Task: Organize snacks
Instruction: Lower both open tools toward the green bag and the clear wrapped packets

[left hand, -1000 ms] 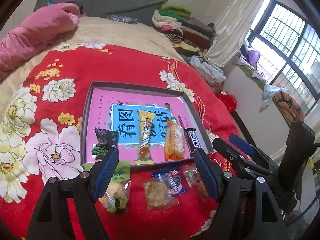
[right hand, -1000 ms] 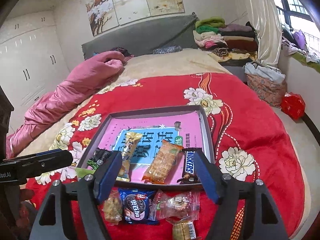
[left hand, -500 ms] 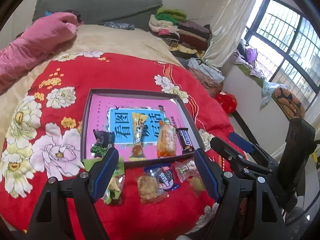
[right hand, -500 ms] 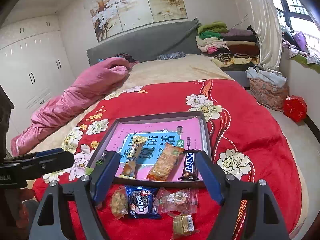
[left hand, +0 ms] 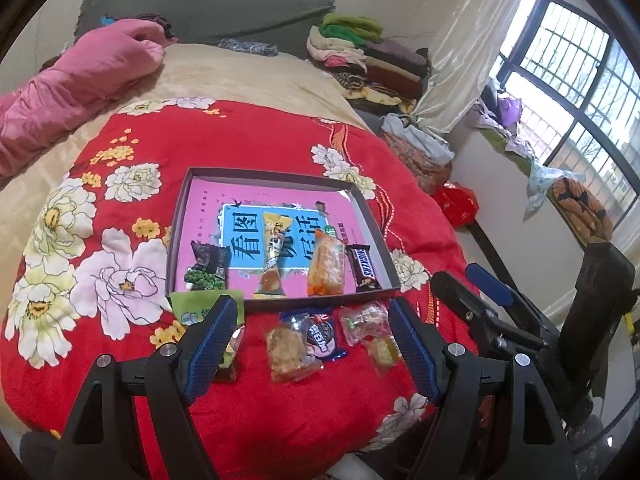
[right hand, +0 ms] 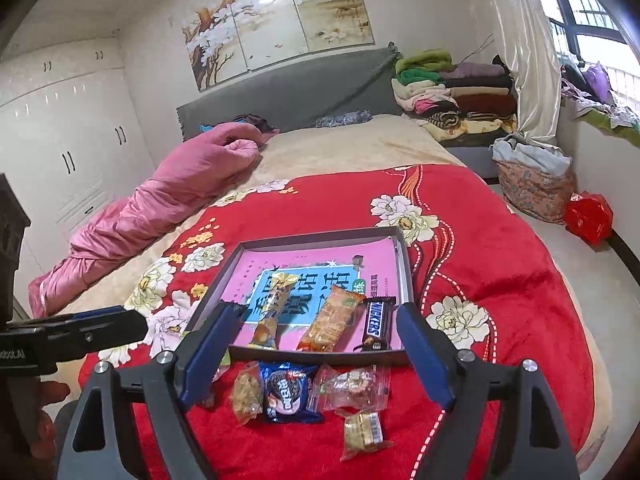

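Observation:
A shallow grey tray (left hand: 176,232) (right hand: 312,354) lies on the red flowered blanket. It holds a dark packet (left hand: 208,266), a long yellow snack (left hand: 274,252) (right hand: 272,308), an orange wafer pack (left hand: 326,268) (right hand: 332,318) and a Snickers bar (left hand: 362,266) (right hand: 376,326). Loose on the blanket in front of the tray lie a green packet (left hand: 192,308), a cookie pack (left hand: 288,352), an Oreo pack (left hand: 318,334) (right hand: 286,394), a clear candy pack (right hand: 352,386) and a small golden pack (right hand: 362,432). My left gripper (left hand: 311,304) hangs open above them. My right gripper (right hand: 317,308) is opening, with nothing held.
A pink quilt (right hand: 160,200) lies along the bed's left side. Folded clothes (right hand: 448,92) are stacked at the headboard. The blanket ends at the bed's edge on the right, with a red bag (right hand: 588,218) on the floor. A hand (right hand: 44,400) holds the left gripper.
Both grippers have pulled back and up, so the tray and loose snacks look smaller and farther. The right jaws have widened. No snack has moved.

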`<state>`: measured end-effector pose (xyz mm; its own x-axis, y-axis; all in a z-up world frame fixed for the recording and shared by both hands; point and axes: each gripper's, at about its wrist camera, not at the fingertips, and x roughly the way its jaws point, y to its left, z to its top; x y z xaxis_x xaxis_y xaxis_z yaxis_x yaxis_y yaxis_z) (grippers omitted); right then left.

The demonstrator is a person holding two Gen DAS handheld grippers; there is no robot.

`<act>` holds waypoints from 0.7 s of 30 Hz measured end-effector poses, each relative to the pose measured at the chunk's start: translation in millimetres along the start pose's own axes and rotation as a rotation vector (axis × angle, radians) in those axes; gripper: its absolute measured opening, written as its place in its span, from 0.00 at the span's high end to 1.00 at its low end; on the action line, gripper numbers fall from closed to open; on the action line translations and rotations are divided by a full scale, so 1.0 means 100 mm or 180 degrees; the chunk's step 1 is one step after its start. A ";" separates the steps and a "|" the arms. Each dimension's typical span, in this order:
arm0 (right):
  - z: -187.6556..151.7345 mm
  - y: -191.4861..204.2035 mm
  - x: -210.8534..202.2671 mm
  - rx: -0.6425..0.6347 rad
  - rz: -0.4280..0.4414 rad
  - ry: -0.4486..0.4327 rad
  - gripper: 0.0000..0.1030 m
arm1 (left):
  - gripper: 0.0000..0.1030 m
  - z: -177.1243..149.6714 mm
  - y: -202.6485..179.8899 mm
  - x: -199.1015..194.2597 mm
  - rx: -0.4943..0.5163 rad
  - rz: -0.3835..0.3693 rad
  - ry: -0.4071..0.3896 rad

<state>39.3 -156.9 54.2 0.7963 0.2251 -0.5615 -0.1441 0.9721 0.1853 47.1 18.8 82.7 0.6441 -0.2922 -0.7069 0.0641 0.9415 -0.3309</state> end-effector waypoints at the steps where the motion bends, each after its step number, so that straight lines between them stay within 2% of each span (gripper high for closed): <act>1: -0.01 0.01 -0.02 -0.0019 0.0012 0.0006 0.19 | 0.23 0.00 -0.01 -0.01 0.0006 -0.0001 0.0001; 10: -0.11 0.11 -0.13 -0.0117 0.0063 0.0021 0.18 | 0.23 -0.04 -0.13 -0.06 0.0079 0.0023 -0.0037; 21: -0.17 0.01 -0.13 -0.0024 0.0090 0.0035 0.16 | 0.23 -0.09 -0.16 -0.06 0.0127 0.0074 -0.0001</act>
<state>18.3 -158.1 47.7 0.7853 0.2531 -0.5650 -0.1709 0.9658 0.1951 35.1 3.5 86.6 0.6460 -0.2702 -0.7139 0.0794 0.9540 -0.2891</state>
